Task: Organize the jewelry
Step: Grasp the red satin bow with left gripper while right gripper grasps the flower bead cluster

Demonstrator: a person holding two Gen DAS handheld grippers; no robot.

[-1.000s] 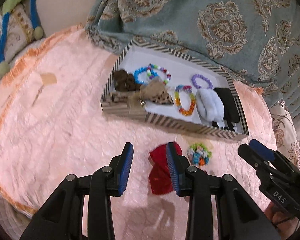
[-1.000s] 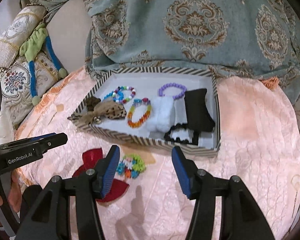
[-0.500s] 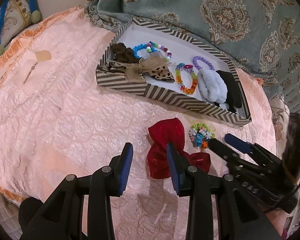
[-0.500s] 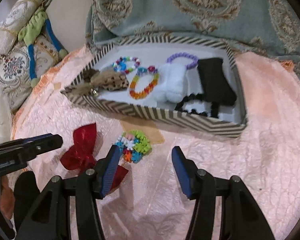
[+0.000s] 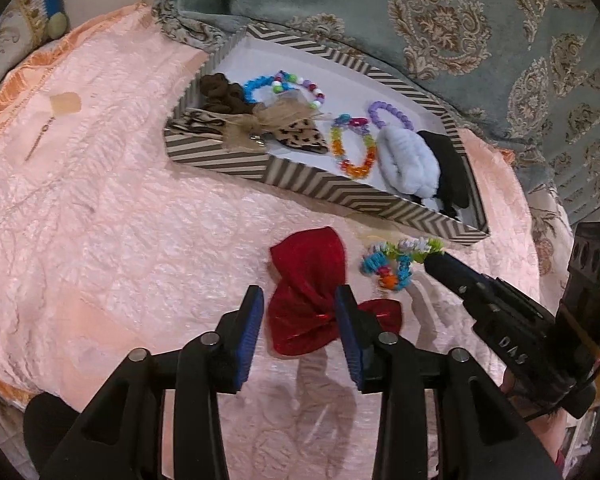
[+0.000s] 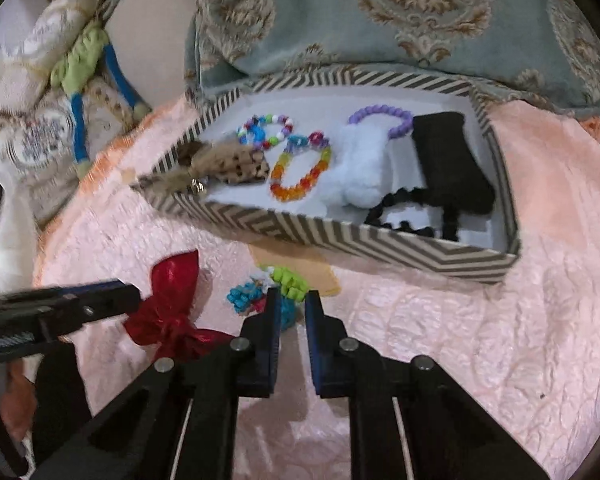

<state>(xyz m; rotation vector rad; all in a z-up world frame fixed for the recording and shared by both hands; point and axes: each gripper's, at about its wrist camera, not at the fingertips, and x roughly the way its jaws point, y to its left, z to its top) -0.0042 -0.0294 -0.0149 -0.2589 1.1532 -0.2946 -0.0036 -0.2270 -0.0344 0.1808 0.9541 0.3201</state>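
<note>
1. Two items lie outside the striped box (image 6: 340, 236): your right gripper (image 6: 288, 300) has just narrowed its fingers onto the coil hair ties (image 6: 268, 288), apparently gripping.
2. Your left gripper (image 5: 298, 312) stays spread, straddling the red bow (image 5: 312, 284).

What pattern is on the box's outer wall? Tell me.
Grey-and-cream chevron stripes on the box; the right wrist view shows it best.

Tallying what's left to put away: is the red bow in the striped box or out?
Out. The red bow lies on the pink quilt in front of the striped box.
</note>
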